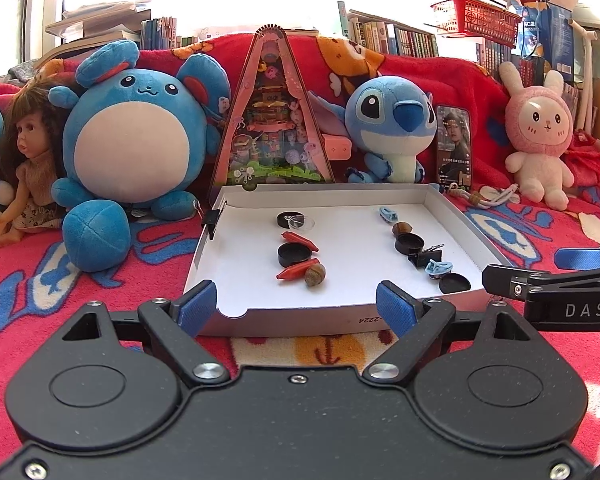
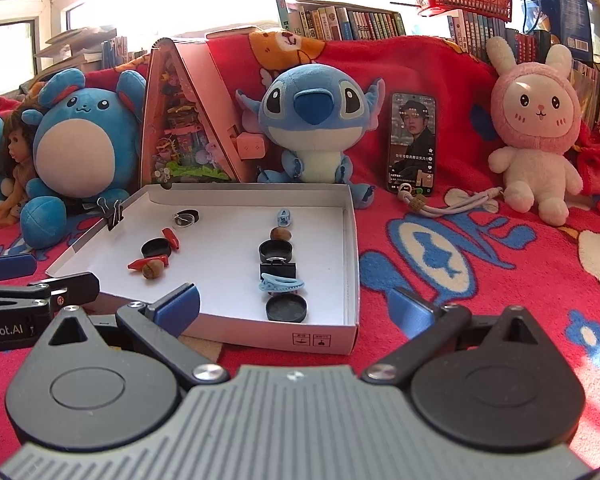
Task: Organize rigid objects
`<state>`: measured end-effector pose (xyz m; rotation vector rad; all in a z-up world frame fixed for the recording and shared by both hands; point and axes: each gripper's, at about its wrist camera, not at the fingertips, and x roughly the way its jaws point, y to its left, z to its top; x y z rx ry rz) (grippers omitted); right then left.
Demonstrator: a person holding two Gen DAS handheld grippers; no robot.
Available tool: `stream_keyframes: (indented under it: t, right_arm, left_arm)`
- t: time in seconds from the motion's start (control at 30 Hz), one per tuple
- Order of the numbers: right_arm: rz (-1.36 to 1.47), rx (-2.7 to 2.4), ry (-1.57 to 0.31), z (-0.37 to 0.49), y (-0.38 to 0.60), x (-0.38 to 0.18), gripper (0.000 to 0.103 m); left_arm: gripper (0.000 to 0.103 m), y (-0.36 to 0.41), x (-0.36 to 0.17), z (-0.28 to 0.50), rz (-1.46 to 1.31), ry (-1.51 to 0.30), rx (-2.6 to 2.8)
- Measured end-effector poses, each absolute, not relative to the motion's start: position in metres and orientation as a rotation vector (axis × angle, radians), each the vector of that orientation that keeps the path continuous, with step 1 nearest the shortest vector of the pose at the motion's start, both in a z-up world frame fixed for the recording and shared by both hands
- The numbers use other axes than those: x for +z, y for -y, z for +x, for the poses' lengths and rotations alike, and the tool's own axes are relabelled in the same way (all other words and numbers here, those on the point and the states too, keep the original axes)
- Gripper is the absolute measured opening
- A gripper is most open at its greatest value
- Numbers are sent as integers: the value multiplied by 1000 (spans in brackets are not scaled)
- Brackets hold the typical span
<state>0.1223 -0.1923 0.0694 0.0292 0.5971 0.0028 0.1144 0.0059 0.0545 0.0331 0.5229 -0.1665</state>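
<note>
Left view, tongs: your left tongs (image 1: 296, 304) stand released with nothing between the pads, just short of the near wall of the white box (image 1: 300, 322).
Left view, small things: straight ahead in the box lie a nut (image 1: 314, 274), two red pegs (image 1: 298, 270) and a black cap (image 1: 295, 254). All look light and stiff. The nut is round and may roll, so pinch it across its middle.
Left view, extra: only here does the clear lid (image 1: 302, 223) read as see-through, likely slick and brittle.
Right view, tongs: your right tongs (image 2: 300, 306) are spread wide and empty, at the box's (image 2: 260, 336) near right corner.
Right view, row: just ahead sit a flat black lid (image 2: 287, 308), a blue hair clip (image 2: 280, 283) and a black binder clip (image 2: 278, 269). Take the lid by its rim.
Right view, extra: it shows the silver handles of the clip on the rim (image 2: 114, 210).
</note>
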Motion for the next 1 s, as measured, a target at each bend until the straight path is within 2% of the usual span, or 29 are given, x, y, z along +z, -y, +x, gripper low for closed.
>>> stream_keyframes:
  t: [1.0]
  right_arm:
    - [11, -17, -631, 87, 187, 29, 103]
  left_arm:
    - [87, -5, 11, 89, 109, -573, -96]
